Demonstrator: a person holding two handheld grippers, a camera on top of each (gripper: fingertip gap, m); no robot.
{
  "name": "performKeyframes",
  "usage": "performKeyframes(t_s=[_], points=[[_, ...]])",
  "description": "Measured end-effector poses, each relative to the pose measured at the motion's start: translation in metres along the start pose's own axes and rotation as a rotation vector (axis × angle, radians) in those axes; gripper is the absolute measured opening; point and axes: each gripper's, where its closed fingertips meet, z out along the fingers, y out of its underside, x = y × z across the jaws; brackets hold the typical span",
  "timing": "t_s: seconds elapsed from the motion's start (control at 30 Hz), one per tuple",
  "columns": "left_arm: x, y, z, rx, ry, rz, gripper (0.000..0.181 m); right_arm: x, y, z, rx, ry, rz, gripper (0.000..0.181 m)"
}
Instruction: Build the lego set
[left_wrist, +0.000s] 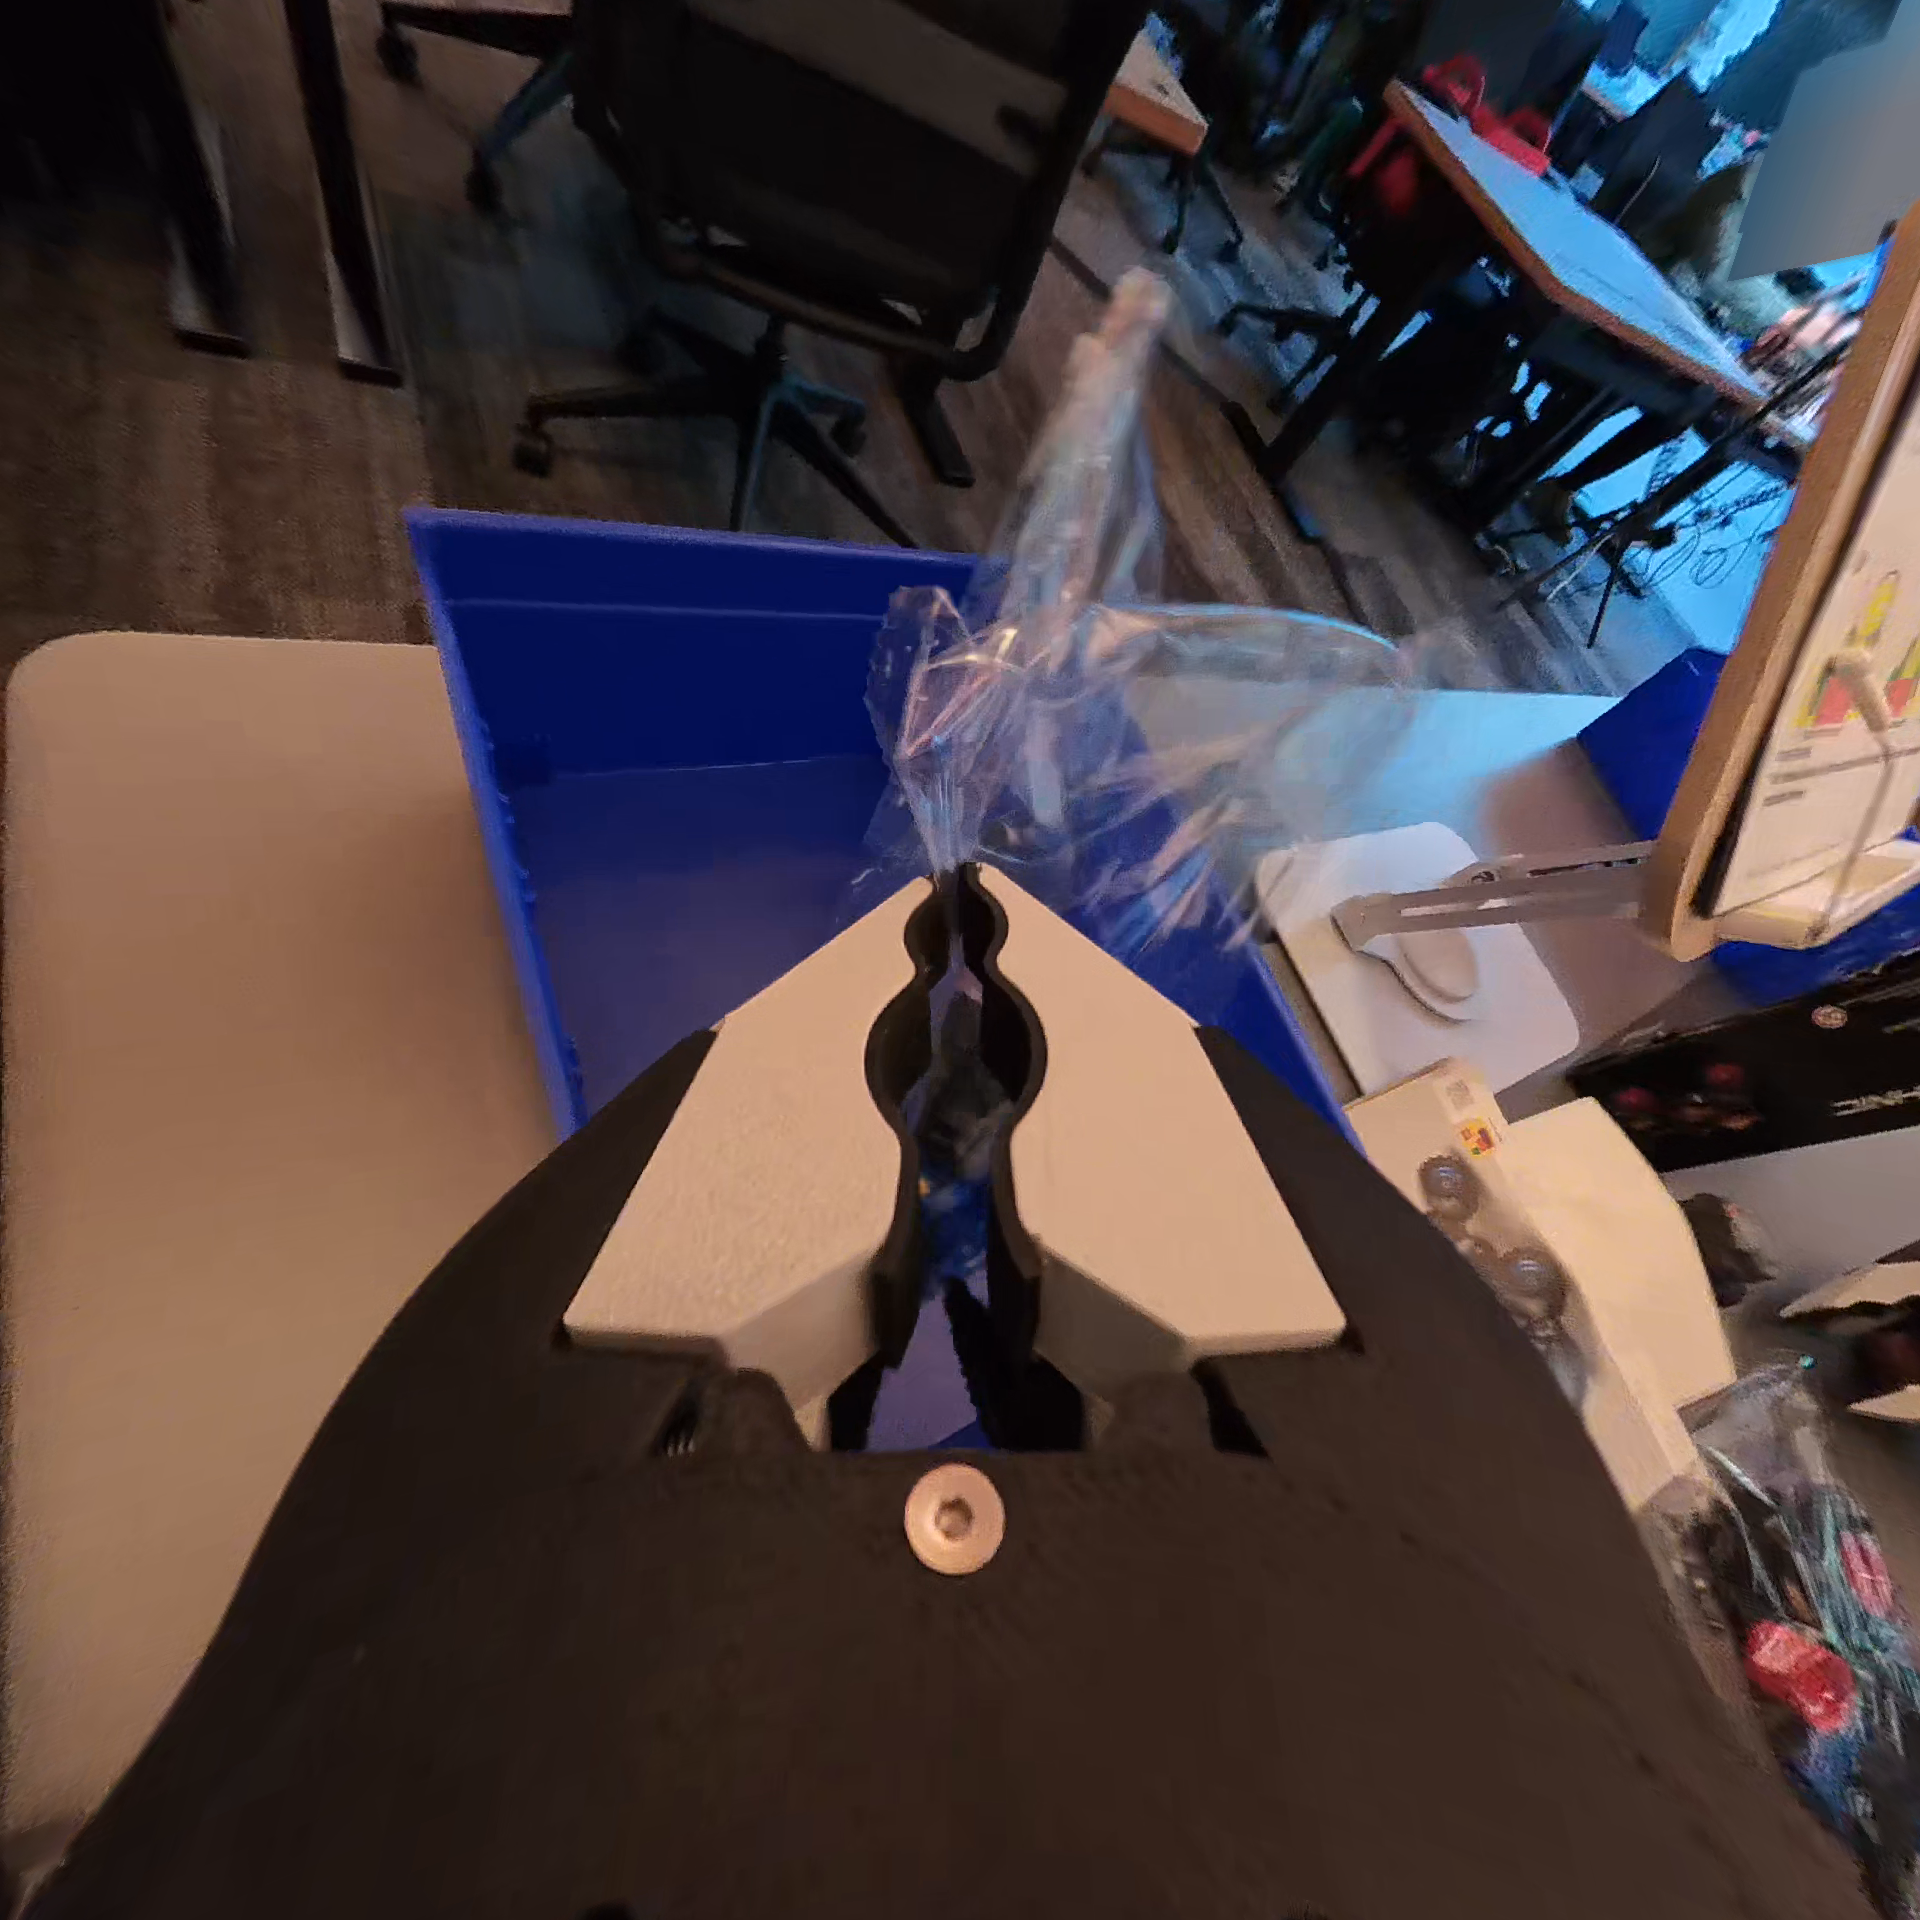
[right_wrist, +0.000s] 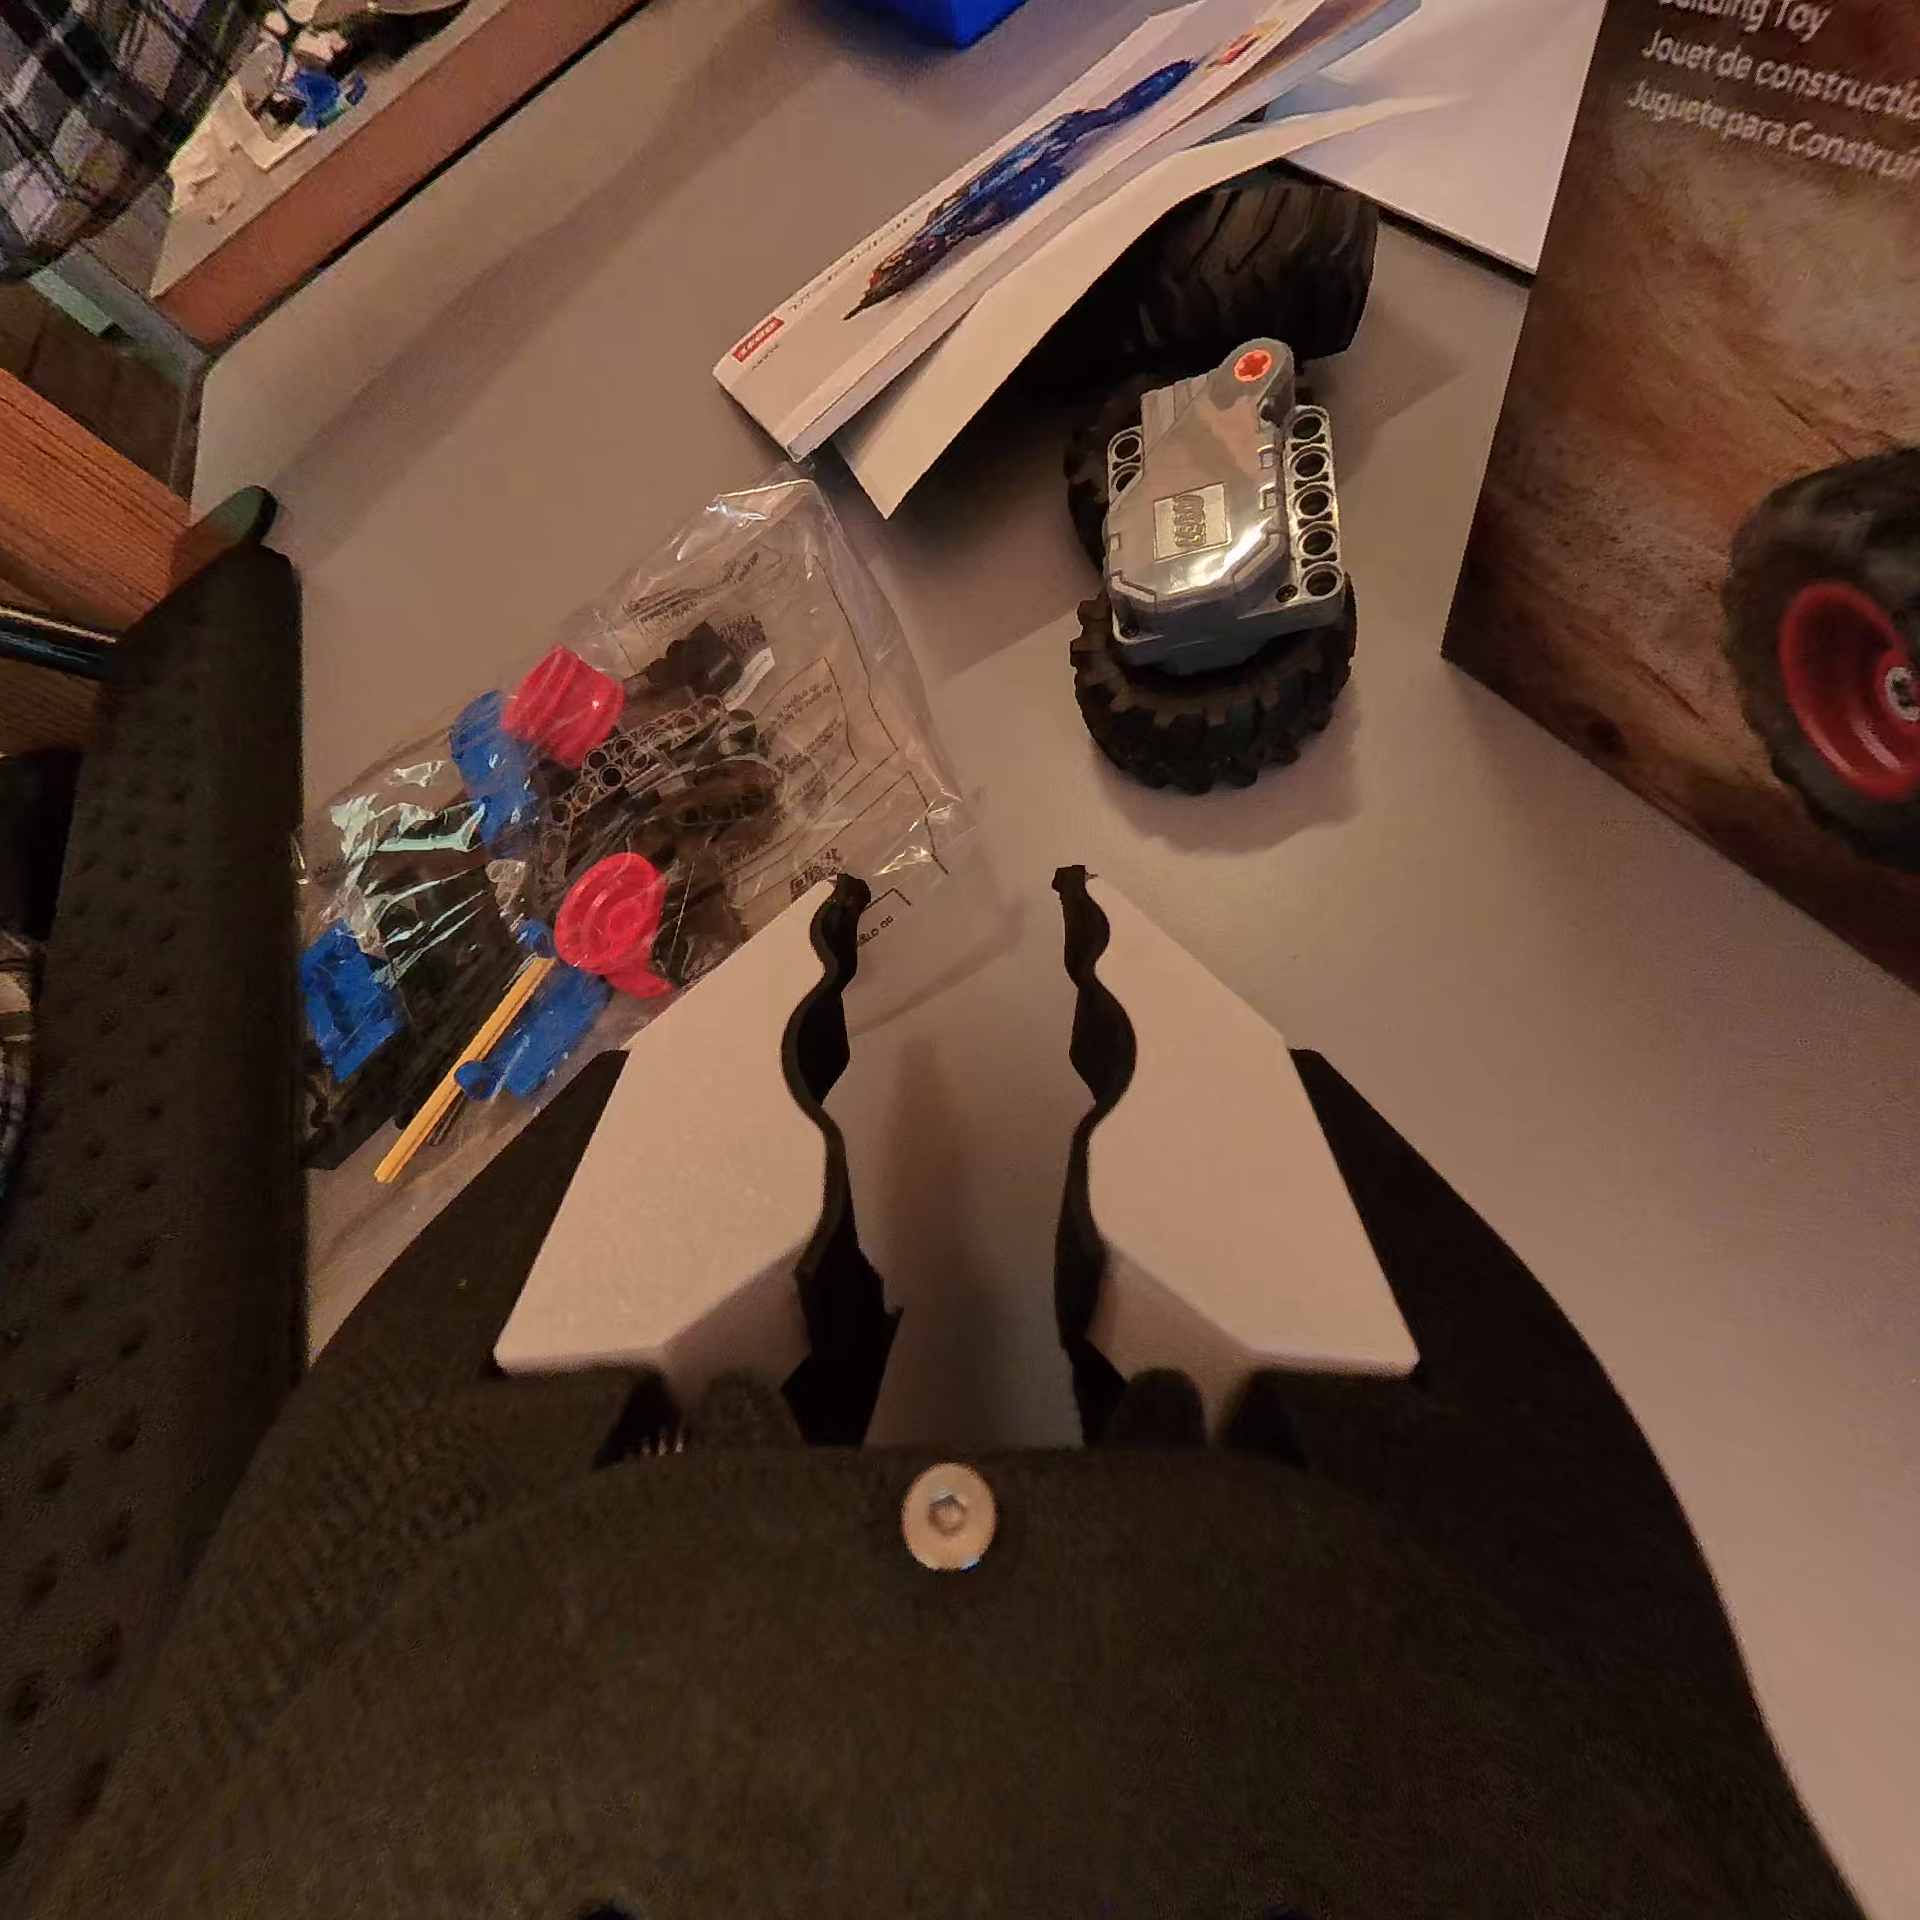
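Clear plastic, crumpled and empty-looking: a spent bag (left_wrist: 1049, 717) pinched at one corner by the clenched left gripper (left_wrist: 958, 883), held over the blue bin (left_wrist: 665, 675) at the far left edge of the table (left_wrist: 208, 935), apparently for discarding. On the right, the right gripper (right_wrist: 961, 883) released, fingers apart and grasping nothing, poised above the grey tabletop (right_wrist: 1351, 987). Just left of its tips, a sealed parts bag (right_wrist: 582, 821) lying flat, packed with blue, black and red pieces and a yellow axle. Farther off, a grey motor block (right_wrist: 1216, 520) resting on top of a black tyre (right_wrist: 1210, 717), with a second tyre (right_wrist: 1278, 260) behind it, half under the instruction booklet (right_wrist: 997, 229); the set's box (right_wrist: 1714, 520) standing at the right. No joined pieces anywhere in view. Judged from this: barely begun, still unpacking, one bag emptied, at least one unopened, all assembly left to do.
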Motion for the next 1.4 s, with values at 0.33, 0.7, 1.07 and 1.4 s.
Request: performKeyframes(t_s=[0.33,0.7,1.07,1.4], points=[[-0.023,-0.016,-0.005,0.038,-0.134,0.100,0.043,-0.001,0.000,-0.002,-0.002,-0.002,-0.006,0.037],[0.186,0.069,-0.029,-0.138,0.203,0.641,0.074,-0.004,0.001,0.000,-0.013,-0.012,-0.017,0.037],[0.362,0.361,0.000,-0.818,0.566,0.606,0.079,-0.007,-0.003,-0.006,0.002,-0.008,-0.033,0.037],[0.370,0.385,0.012,-0.717,0.440,0.680,0.028,-0.014,-0.004,-0.003,-0.002,-0.031,-0.050,0.037]])
